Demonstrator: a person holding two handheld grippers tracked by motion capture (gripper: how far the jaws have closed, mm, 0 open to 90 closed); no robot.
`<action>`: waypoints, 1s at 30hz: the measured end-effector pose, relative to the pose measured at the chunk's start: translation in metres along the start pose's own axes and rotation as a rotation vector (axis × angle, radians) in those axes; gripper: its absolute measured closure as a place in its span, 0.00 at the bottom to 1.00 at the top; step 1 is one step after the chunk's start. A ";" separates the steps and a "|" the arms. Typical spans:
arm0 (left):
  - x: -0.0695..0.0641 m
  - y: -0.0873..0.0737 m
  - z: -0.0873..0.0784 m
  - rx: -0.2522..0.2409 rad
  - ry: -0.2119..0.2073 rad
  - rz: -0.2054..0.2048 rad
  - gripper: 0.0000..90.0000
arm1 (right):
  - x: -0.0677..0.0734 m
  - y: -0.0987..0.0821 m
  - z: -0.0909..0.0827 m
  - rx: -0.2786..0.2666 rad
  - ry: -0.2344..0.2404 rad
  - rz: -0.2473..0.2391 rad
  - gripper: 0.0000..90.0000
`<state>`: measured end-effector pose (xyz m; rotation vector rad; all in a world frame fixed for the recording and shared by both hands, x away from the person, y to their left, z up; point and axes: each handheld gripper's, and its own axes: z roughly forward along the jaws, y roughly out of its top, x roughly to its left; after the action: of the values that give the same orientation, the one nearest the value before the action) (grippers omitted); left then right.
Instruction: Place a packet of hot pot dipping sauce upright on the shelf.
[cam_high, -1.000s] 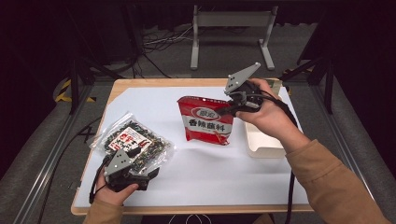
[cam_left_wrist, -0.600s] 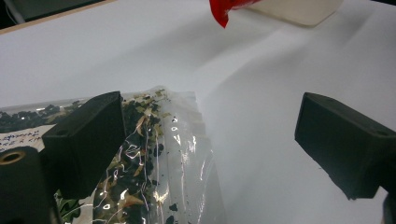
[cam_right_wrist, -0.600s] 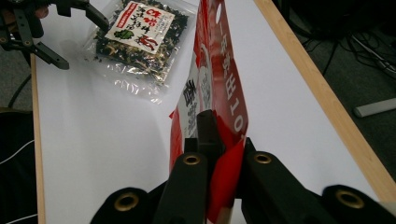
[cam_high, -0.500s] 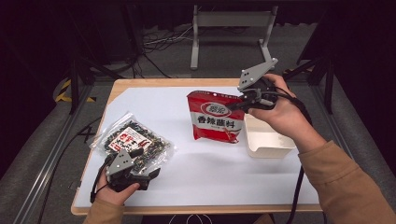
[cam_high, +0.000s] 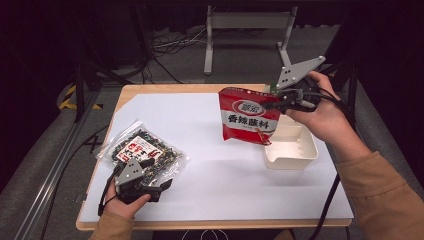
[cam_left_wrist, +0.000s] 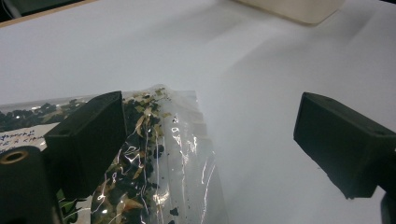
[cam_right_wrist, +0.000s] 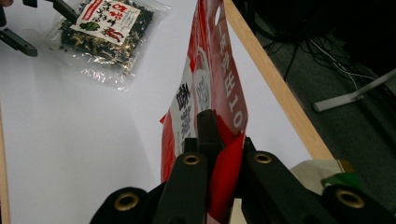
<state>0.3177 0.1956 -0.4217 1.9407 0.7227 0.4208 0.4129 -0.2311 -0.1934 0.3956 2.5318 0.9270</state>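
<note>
High view: right gripper (cam_high: 274, 103) pinches red pouch (cam_high: 247, 120) by top edge, hanging above white tray (cam_high: 292, 149), likely bound for it. Left gripper (cam_high: 159, 183) rests low by clear bag (cam_high: 142, 150) on table (cam_high: 210, 185).

Left gripper view: jaws spread wide, one jaw over crinkly, glossy bag (cam_left_wrist: 154, 154) of dark dried leaves; nothing gripped.

Right gripper view: jaws pressed together on pouch (cam_right_wrist: 212, 93), smooth printed foil, flat, hanging edge-on.

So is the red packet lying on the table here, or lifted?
Lifted. The red packet hangs upright from the right gripper, whose jaws pinch its top edge; its lower end hangs beside the white tray.
</note>
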 end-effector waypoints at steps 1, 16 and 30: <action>0.000 0.000 0.000 0.000 0.000 0.000 0.11 | 0.000 0.000 0.000 0.000 0.000 0.000 0.99; 0.000 -0.002 -0.004 -0.010 0.016 -0.015 0.11 | -0.034 -0.021 -0.021 -0.030 -0.061 0.003 0.99; -0.001 -0.006 -0.010 -0.014 0.030 -0.031 0.11 | -0.071 -0.043 -0.034 -0.060 -0.107 0.030 0.99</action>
<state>0.3100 0.2037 -0.4226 1.9114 0.7665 0.4358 0.4542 -0.3093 -0.1785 0.4531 2.4015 0.9642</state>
